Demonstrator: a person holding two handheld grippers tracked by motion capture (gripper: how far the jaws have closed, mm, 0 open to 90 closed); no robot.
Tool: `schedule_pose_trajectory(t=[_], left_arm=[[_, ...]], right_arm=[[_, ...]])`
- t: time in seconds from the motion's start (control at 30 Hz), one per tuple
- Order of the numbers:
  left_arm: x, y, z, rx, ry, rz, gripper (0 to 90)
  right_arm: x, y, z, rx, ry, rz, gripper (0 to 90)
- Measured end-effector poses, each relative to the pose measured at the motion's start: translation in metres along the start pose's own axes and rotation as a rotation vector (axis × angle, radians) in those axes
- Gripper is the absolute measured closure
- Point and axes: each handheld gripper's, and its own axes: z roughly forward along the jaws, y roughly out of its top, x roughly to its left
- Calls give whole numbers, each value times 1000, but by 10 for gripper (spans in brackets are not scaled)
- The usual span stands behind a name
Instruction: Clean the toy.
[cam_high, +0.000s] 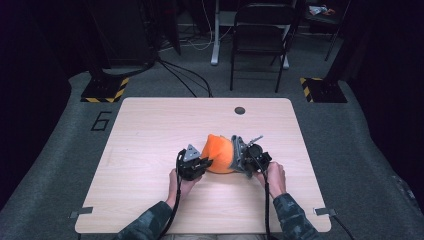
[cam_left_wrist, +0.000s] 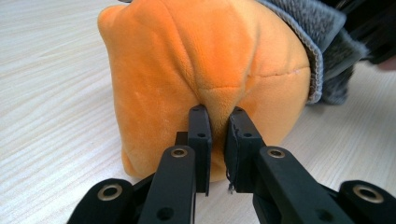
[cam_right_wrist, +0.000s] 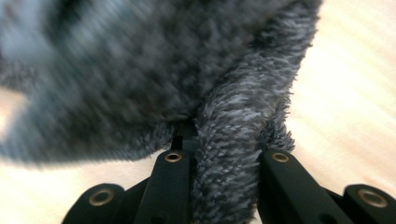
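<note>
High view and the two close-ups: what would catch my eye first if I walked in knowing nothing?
The bright orange plush cushion near the middle of the pale wooden table, with a grey fuzzy cover bunched at its right end. The left gripper pinches a fold of the orange plush, and the right gripper clamps the grey fleece.

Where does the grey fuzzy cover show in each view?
High view: grey fuzzy cover at table centre, right of the orange plush.
Left gripper view: upper right, wrapping the plush.
Right gripper view: across the top and centre, pinched in the right tongs.
Shared landmark: wooden table.
</note>
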Motion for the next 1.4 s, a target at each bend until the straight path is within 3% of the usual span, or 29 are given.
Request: schedule_pose_trajectory(t=[0.1,0.23,0.3,0.4,0.47,0.53,0.6,0.7,0.73,0.83,0.87,0.97,1.1,1.23,1.33,1.4], left_arm=[[0,0,0,0,8,2,809],[1,0,0,-1,12,-4,799],[1,0,0,-4,14,-6,795],[1,0,0,-3,20,1,787],[1,0,0,-7,20,-2,777],[2,1,0,-6,21,1,753],[0,2,-2,-6,43,12,673],[-7,3,-5,-2,95,33,480],[-9,2,-4,1,93,29,422],[-13,1,-1,25,114,65,365],[-13,-1,2,31,111,66,369],[-13,-6,11,15,126,70,521],[-11,-5,11,-4,112,82,716],[-11,-2,9,-11,98,82,758],[-10,2,4,-21,81,55,772],[-14,6,0,-21,70,48,777]], right_arm=[[-1,0,6,25,-5,7,781],[-5,6,-15,-17,-40,16,782],[-7,8,-33,-86,-24,45,782],[-3,12,-53,-179,31,28,782],[5,16,-55,-206,93,10,781],[11,18,-48,-186,99,-8,782],[16,19,-39,-178,70,-21,782],[13,20,-36,-179,68,5,782],[11,20,-35,-179,67,-1,782],[8,20,-33,-183,85,14,782],[7,20,-33,-184,81,10,782],[6,19,-32,-181,91,11,782],[3,19,-33,-176,80,18,782],[4,20,-40,-193,39,2,781],[11,23,-51,-228,19,-21,781],[17,27,-61,-263,28,-35,780]])
